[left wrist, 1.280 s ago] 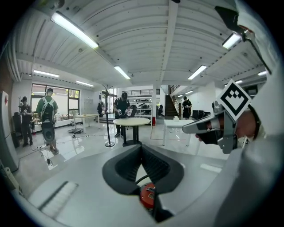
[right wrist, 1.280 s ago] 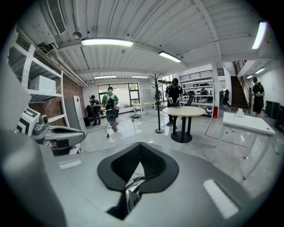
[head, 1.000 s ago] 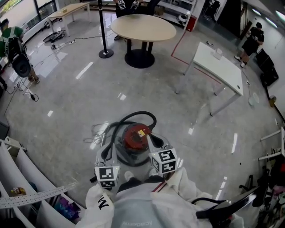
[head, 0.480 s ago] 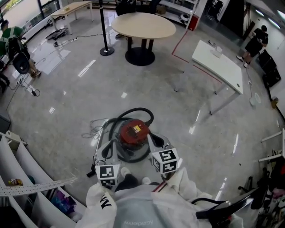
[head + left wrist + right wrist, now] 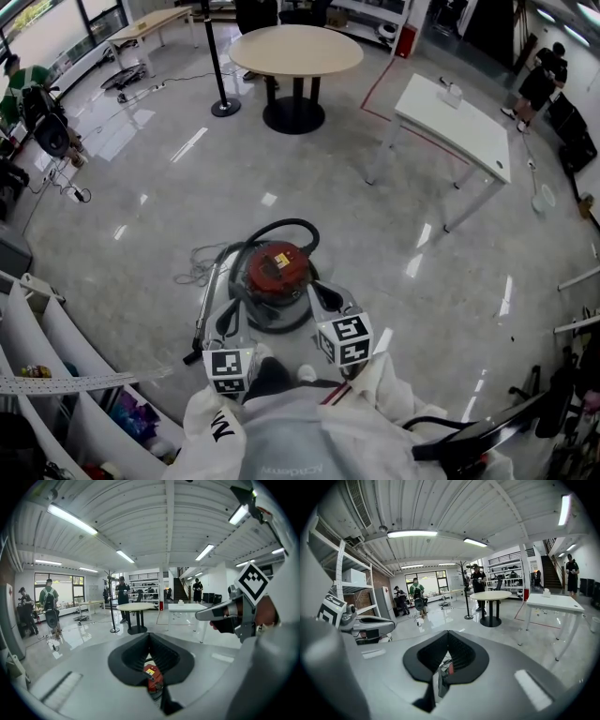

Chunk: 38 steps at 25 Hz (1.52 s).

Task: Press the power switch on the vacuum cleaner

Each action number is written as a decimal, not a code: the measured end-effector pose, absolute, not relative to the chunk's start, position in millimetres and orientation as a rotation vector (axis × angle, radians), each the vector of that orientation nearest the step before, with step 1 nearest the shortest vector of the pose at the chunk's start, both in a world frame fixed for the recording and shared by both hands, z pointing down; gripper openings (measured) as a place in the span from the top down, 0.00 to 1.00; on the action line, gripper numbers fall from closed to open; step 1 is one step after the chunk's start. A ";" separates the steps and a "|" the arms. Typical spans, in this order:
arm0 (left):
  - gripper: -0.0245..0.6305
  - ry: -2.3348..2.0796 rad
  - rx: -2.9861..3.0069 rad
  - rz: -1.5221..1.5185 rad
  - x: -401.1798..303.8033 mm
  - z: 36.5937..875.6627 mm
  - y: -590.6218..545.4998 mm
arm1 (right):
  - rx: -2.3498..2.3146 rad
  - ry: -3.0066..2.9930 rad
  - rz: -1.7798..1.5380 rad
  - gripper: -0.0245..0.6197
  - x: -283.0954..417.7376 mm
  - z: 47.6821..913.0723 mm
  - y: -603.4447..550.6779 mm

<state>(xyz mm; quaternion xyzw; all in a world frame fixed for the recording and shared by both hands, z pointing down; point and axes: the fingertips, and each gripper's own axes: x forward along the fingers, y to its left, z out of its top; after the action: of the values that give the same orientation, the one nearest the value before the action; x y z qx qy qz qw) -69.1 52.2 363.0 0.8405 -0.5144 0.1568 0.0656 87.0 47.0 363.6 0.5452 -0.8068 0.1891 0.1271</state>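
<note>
Hovering left gripper (image 5: pixel 225 322) and right gripper (image 5: pixel 322 296) had empty jaws pressed together, vacuum cleaner (image 5: pixel 278 272) just ahead; nothing pressed yet, I'd guess.

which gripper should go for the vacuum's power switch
Right, probably. In the head view the right gripper has its tip beside the red-topped vacuum cleaner, while the left gripper sits lower and further off. Both are shut. The switch itself can't be made out.
</note>
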 end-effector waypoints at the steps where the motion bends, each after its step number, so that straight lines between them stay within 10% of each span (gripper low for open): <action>1: 0.96 -1.554 2.538 0.472 -65.3 361.6 55.5 | 1.587 -2.349 0.551 0.96 90.2 363.2 50.3; 38: 0.96 -1.532 2.640 0.482 -36.4 339.3 80.3 | 1.604 -2.429 0.502 0.96 91.7 338.6 93.0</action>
<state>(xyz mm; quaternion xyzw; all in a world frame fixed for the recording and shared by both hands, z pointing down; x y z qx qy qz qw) -36.4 80.3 339.3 0.8540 -0.4958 0.1559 0.0258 91.7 93.0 338.6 0.5406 -0.8187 0.1692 0.0938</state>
